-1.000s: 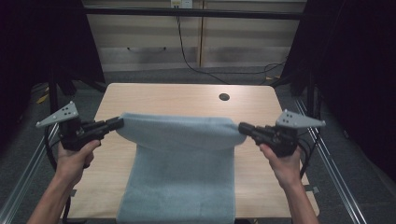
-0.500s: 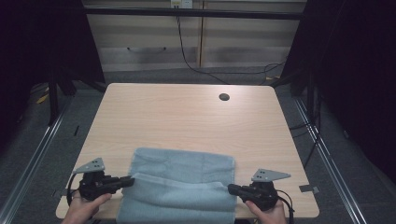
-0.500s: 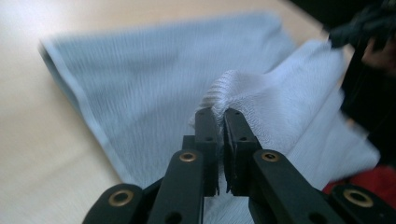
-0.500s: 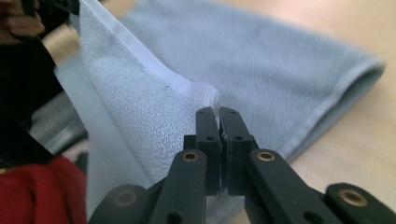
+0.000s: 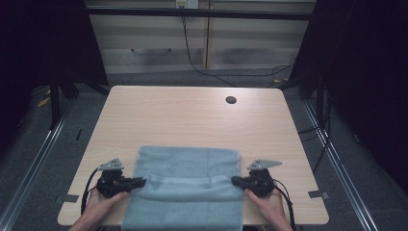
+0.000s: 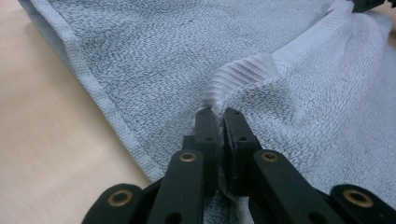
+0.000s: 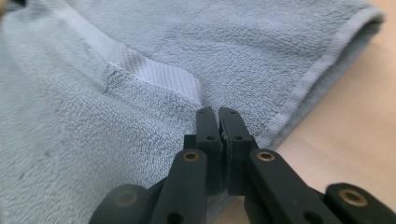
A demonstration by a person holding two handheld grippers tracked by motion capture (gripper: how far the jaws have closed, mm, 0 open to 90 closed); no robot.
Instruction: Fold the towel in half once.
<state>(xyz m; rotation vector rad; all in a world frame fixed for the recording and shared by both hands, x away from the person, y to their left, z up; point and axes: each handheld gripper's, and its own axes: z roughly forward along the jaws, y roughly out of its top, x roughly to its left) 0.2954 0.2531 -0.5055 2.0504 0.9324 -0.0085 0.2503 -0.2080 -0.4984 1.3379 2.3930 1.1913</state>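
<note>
A pale blue-grey towel point(image 5: 187, 185) lies on the near half of the wooden table point(image 5: 192, 115), its front part hanging over the near edge. My left gripper point(image 5: 140, 182) is shut on the towel's left corner, low over the table. In the left gripper view the jaws pinch the ribbed hem of the towel point(image 6: 261, 74) at the left gripper point(image 6: 218, 113). My right gripper point(image 5: 235, 181) is shut on the opposite corner. In the right gripper view the right gripper point(image 7: 218, 111) holds the towel point(image 7: 140, 93) by its woven band. The held edge is folded back over the towel.
A small dark round hole point(image 5: 231, 100) sits in the table near its far right. Cabinets and a hanging cable point(image 5: 190, 48) stand beyond the far edge. Metal rails point(image 5: 337, 163) run along both sides of the table. Bare wood stretches across the far half.
Both grippers came down and toward me with the towel's edge. The towel, held up and hanging a second ago, now lies on the table with the held edge laid over it.
</note>
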